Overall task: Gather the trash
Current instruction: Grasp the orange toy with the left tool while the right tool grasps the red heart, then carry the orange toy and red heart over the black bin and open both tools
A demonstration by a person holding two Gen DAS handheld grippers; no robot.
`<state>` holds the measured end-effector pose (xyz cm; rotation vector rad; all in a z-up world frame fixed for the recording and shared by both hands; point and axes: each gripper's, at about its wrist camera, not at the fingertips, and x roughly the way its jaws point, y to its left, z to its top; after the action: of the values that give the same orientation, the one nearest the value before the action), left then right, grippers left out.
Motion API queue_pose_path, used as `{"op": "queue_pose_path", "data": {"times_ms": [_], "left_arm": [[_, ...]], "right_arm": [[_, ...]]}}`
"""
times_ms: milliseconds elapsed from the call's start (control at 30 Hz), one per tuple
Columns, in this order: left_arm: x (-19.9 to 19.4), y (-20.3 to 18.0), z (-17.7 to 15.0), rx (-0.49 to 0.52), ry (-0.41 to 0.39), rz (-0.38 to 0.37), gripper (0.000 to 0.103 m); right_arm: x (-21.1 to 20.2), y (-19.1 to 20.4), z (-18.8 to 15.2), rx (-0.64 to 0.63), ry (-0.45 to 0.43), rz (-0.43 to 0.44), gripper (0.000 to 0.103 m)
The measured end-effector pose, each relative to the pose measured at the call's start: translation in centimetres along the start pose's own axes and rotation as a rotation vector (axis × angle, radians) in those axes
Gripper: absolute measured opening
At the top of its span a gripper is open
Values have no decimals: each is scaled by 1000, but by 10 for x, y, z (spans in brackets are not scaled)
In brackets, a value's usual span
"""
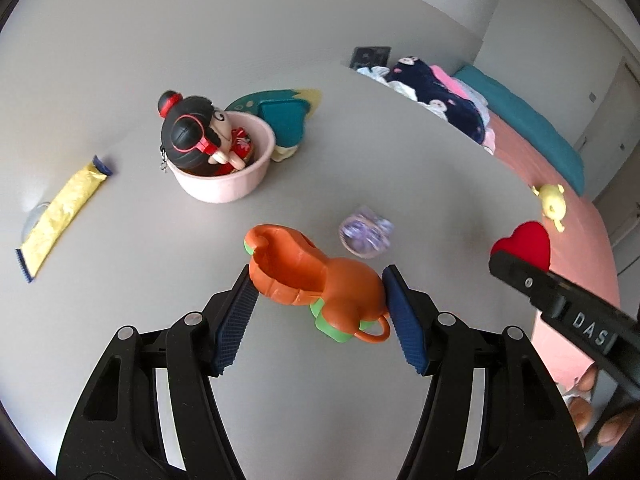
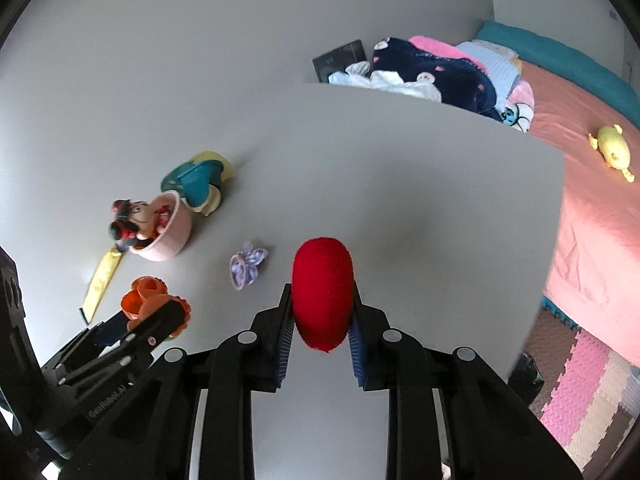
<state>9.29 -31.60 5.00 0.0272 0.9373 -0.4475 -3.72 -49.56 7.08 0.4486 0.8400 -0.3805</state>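
My left gripper (image 1: 318, 300) is shut on an orange and green toy watering can (image 1: 316, 276), held just above the grey table (image 1: 360, 168); it also shows in the right wrist view (image 2: 154, 300). My right gripper (image 2: 320, 320) is shut on a red plush heart (image 2: 323, 296), also visible in the left wrist view (image 1: 524, 244). A purple butterfly hair tie (image 1: 366, 232) lies just past the watering can. A yellow wrapper (image 1: 60, 216) lies at the far left. A pink bowl (image 1: 224, 168) holds a black-haired doll (image 1: 192, 132).
A teal and yellow pouch (image 1: 280, 120) lies behind the bowl. Right of the table is a bed with a pink sheet (image 2: 592, 208), a yellow plush (image 2: 614, 150), piled clothes (image 2: 432, 68) and a teal pillow (image 1: 520, 120). Foam floor mats (image 2: 580, 392) show at lower right.
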Motion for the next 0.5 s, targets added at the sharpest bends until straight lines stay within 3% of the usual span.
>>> {"op": "queue_pose_path", "data": {"times_ms": [200, 500], "left_arm": [[-26, -36, -23, 80, -23, 7, 62], [-53, -107, -60, 202, -42, -48, 62]], "right_arm": [[-46, -16, -16, 8, -49, 1, 26], [-107, -58, -48, 49, -117, -45, 26]]}}
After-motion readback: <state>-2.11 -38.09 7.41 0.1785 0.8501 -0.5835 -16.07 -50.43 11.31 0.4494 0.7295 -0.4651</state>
